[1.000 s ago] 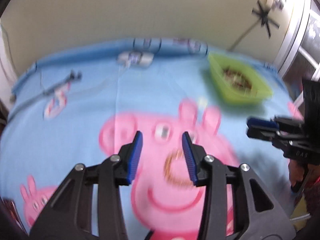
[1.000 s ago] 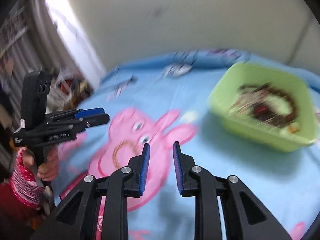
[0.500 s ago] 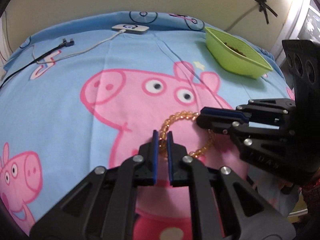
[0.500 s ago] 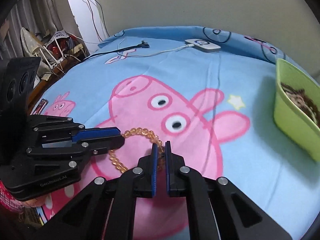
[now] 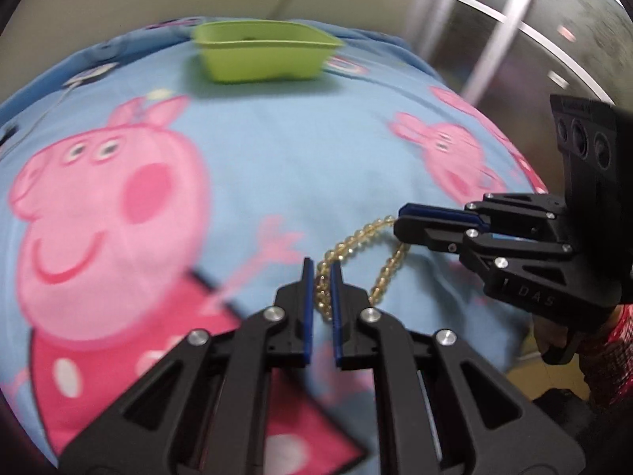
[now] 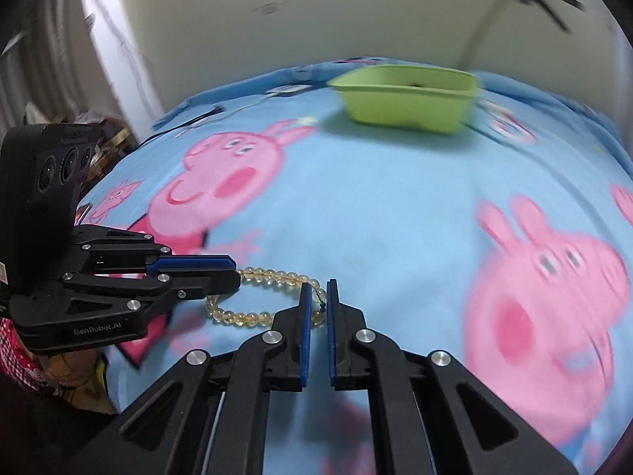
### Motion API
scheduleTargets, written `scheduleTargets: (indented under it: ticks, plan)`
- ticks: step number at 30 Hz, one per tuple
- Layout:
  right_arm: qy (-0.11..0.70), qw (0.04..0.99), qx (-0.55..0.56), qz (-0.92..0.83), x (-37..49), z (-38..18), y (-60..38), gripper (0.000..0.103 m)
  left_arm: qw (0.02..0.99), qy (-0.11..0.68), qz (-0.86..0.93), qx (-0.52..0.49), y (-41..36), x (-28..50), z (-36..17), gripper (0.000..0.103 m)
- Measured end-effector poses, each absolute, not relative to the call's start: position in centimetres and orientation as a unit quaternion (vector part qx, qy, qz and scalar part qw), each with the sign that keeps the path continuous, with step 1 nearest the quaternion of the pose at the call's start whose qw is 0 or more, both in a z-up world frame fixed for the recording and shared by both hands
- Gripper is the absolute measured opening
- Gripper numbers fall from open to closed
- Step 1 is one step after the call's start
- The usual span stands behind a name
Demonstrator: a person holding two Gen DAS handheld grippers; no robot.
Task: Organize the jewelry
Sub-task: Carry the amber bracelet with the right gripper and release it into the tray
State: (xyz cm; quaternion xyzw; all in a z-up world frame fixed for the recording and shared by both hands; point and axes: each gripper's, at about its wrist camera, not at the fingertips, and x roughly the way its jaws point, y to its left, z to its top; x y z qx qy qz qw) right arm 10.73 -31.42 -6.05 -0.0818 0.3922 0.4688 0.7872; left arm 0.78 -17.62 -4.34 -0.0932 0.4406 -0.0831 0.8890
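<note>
A yellow bead bracelet (image 5: 356,243) hangs stretched between my two grippers, just over the blue pig-print blanket (image 5: 300,150). In the left wrist view my left gripper (image 5: 321,273) is shut on one end of the loop. My right gripper (image 5: 399,221) comes in from the right and pinches the other end. The right wrist view shows the same hold: my right gripper (image 6: 318,293) is shut on the bracelet (image 6: 277,277), and my left gripper (image 6: 235,273) grips it from the left. A green bin (image 6: 407,99) stands at the far side of the blanket, also visible as the green bin (image 5: 261,55).
A white charger puck with a cable (image 6: 285,89) lies at the far left of the blanket. A hand in a red patterned sleeve (image 5: 609,340) holds the right gripper. Clutter (image 6: 107,138) sits beyond the blanket's left edge and a glass door (image 5: 514,39) stands at the right.
Both grippers went from open to shut on the bracelet, which lay on the big pig's face. They have since carried it together to the right, off the face, and the bin now lies straight ahead.
</note>
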Motion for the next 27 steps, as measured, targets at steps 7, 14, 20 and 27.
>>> scheduleTargets:
  ticks: [7,14,20,27]
  plan:
    - [0.388,0.807,-0.048,0.442,10.6,-6.2,-34.7,0.0,0.888,0.448,-0.077,-0.061,-19.8,1.5,-4.2,0.008]
    - [0.376,0.803,-0.059,0.459,9.8,-6.1,-34.4,0.009,0.888,0.449,-0.074,-0.072,-18.7,0.3,-3.4,0.023]
    - [0.356,0.807,-0.123,0.455,9.0,-6.9,-32.6,0.0,0.887,0.454,-0.081,-0.033,-20.6,0.7,-4.4,0.008]
    - [0.349,0.799,-0.09,0.481,10.5,-5.1,-32.3,0.0,0.886,0.45,-0.094,-0.052,-19.3,2.6,-2.7,0.007]
